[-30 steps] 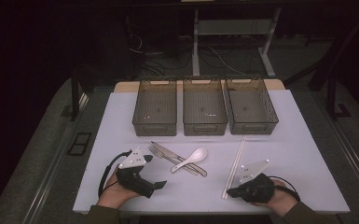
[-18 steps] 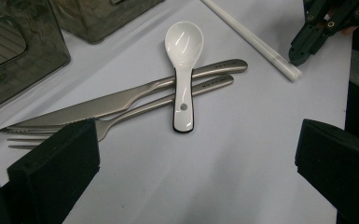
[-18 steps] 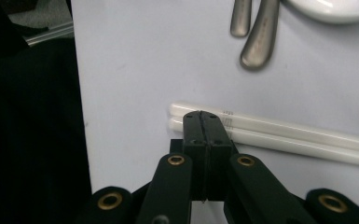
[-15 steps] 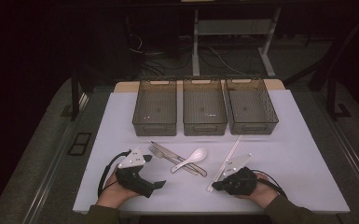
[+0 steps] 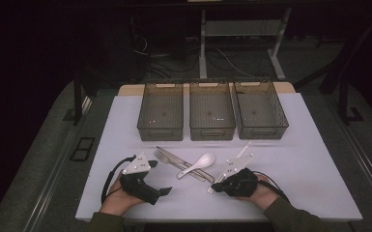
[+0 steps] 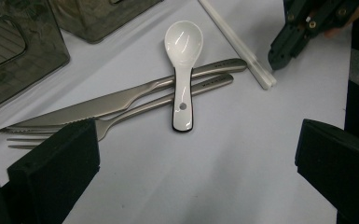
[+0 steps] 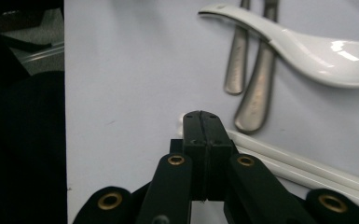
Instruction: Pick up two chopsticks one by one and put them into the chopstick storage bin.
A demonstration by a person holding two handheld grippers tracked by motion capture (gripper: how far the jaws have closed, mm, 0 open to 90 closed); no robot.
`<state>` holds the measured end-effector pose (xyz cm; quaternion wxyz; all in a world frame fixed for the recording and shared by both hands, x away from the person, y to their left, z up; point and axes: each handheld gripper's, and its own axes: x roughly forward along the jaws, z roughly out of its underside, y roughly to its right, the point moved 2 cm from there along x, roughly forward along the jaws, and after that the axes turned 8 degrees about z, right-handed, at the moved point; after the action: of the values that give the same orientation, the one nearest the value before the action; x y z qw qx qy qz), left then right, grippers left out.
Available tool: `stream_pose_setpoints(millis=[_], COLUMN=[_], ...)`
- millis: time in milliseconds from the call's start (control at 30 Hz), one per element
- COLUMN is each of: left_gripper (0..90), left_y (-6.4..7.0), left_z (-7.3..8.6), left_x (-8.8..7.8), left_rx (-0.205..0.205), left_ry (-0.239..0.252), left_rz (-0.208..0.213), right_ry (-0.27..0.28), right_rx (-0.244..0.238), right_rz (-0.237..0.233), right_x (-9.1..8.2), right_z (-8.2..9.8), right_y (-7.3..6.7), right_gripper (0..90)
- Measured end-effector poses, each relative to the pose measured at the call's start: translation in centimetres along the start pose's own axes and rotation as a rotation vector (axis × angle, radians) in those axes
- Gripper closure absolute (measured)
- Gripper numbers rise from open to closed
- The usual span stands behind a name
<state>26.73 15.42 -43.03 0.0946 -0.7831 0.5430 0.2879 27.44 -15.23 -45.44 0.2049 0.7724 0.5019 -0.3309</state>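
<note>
A white ceramic spoon (image 5: 199, 164) (image 6: 182, 70) (image 7: 317, 51) lies across the handles of a steel knife (image 5: 174, 159) (image 6: 121, 98) and fork (image 5: 162, 155) (image 6: 135, 112) on the white table. To their right lies a slanted pair of white chopsticks (image 5: 239, 154) (image 6: 238, 39) (image 7: 307, 168). My right gripper (image 5: 211, 189) (image 6: 275, 63) (image 7: 201, 116) is shut with nothing between its jaws, its tip over the chopsticks' near end. My left gripper (image 5: 160, 178) rests wide open at the front left, aimed at the cutlery.
Three dark see-through bins (image 5: 160, 133) (image 5: 211, 133) (image 5: 261, 131) stand in a row behind the cutlery. The table's front edge (image 5: 222, 220) runs just below both hands. Dark floor and desk legs lie beyond the table.
My right gripper has slid left along the table's front. The chopsticks' near end has swung left with it, so the pair lies more slanted. The left gripper has stayed still.
</note>
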Motion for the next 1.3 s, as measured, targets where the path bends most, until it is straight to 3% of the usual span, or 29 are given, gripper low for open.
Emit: stream_pose_setpoints(millis=[100,367,400,567,700,900,1000,1133,1300], left_gripper=[0.0,0.0,0.0,0.0,0.0,0.0,0.0,0.0,0.0], left_y=[-0.1,-0.1,-0.1,-0.2,-0.2,-0.2,-0.2,-0.2,-0.2], left_z=[0.0,0.1,0.1,0.1,0.1,0.1,0.2,0.2,0.2], left_x=[0.0,0.1,0.1,0.1,0.1,0.1,0.1,0.1,0.2], left_rx=[0.000,0.000,0.000,-0.004,-0.003,-0.004,-0.003,-0.007,-0.005], left_ry=[-0.002,-0.009,-0.009,-0.010,-0.010,-0.011,-0.013,-0.011,-0.014], left_rz=[0.001,0.002,0.002,0.004,0.004,0.002,0.003,0.003,0.006], right_ry=[0.012,-0.015,-0.013,-0.036,-0.065,-0.054,-0.044,-0.072,-0.088], right_rx=[0.054,0.135,0.166,0.222,0.236,0.255,0.242,0.221,0.215], right_rz=[0.040,0.280,0.299,0.373,0.398,0.417,0.415,0.442,0.453], right_x=[-0.9,-3.0,-3.1,-3.4,-3.0,-2.8,-2.3,-1.7,-2.0], right_z=[0.0,0.7,1.0,1.8,2.4,2.7,2.4,2.4,2.8], right_y=[1.3,8.3,9.1,12.2,13.4,14.3,14.4,14.6,14.8], right_gripper=[89.8,89.8,89.9,89.8,89.8,89.9,89.9,89.9,89.9])
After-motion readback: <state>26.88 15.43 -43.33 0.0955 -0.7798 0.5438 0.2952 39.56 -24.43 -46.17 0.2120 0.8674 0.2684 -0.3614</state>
